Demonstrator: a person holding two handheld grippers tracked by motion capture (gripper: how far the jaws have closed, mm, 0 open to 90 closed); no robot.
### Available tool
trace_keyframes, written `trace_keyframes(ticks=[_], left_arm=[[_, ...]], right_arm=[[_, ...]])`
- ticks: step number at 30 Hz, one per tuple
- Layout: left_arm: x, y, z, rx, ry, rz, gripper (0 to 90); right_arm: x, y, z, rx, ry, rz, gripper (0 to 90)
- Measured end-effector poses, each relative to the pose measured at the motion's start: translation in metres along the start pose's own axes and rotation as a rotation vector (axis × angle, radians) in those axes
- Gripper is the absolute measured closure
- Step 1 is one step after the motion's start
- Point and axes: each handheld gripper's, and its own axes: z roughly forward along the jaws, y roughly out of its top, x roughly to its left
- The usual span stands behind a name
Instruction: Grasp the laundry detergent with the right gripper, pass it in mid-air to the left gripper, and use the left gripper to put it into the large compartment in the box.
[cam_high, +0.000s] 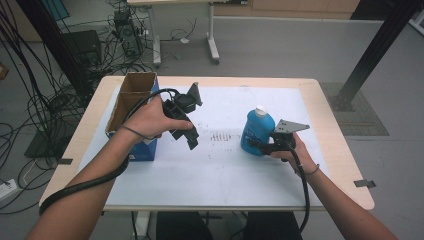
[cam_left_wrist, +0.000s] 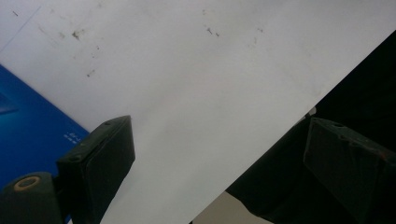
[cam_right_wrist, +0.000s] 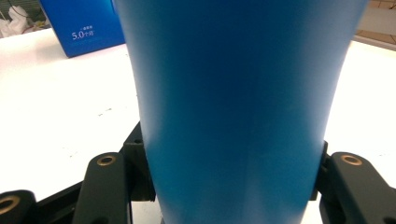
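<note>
Right now the right gripper (cam_high: 256, 145) has its fingers clamped on the upright blue bottle (cam_high: 258, 131) near the worktop's (cam_high: 220, 175) right edge, while the left gripper (cam_high: 187, 135), fingers apart and empty, hangs beside the open cardboard box (cam_high: 131, 100) at the left edge.

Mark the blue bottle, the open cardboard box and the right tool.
blue bottle (cam_high: 257, 131), high view, middle of its body.
open cardboard box (cam_high: 134, 83), high view, inner back wall.
right tool (cam_high: 256, 145), high view, at the bottle's lower body.
</note>
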Motion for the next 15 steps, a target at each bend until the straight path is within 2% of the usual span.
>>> trace_keyframes(ticks=[15], left_arm=[[-0.0010,-0.0013,-0.0019,-0.004,0.003,0.000,9.1]], right_arm=[[0.0014,-0.0003,-0.0002,-0.004,-0.012,-0.003,41.5]])
